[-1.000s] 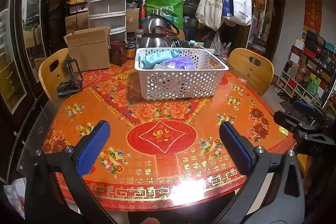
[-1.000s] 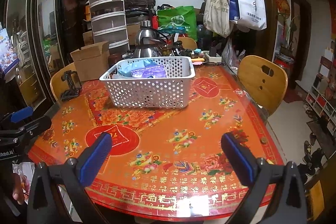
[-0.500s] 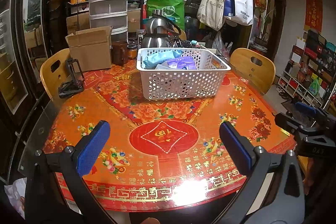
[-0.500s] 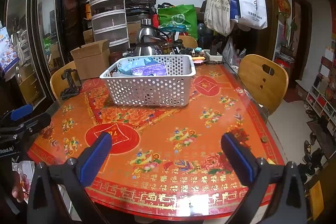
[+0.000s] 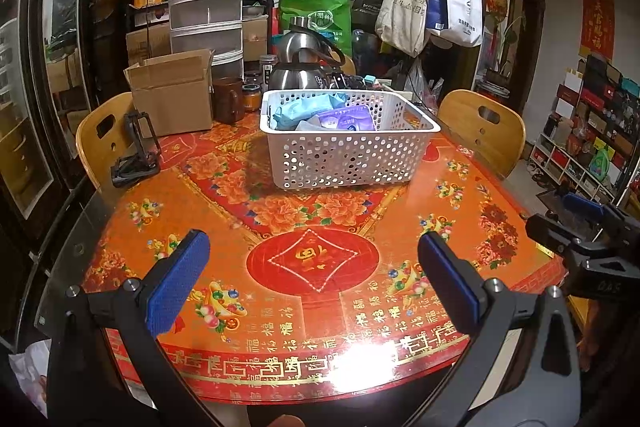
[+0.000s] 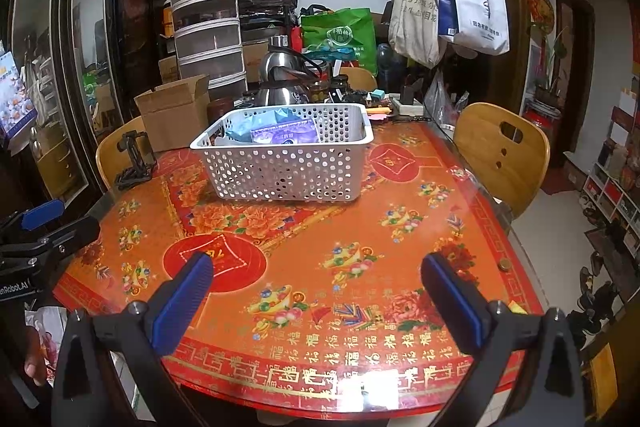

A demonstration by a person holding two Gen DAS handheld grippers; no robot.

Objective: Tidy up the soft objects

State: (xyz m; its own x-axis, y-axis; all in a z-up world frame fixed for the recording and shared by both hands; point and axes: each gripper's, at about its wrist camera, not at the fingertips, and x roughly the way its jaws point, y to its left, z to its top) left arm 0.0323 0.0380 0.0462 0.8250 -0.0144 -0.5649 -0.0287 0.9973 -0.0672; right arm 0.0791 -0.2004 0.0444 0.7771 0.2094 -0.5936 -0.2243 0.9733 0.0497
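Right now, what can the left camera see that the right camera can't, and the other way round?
Only the left wrist view shows the red wall banner and the right gripper at its edge. Only the right wrist view shows a coin near the table's rim, shoes on the floor, and the left gripper. Both show the white basket holding soft packets, the cardboard box, the kettle and the hanging tote bags.

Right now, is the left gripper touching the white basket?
Apart. In the left wrist view the left gripper hangs open over the near table edge, with a wide stretch of red tablecloth before the white basket.
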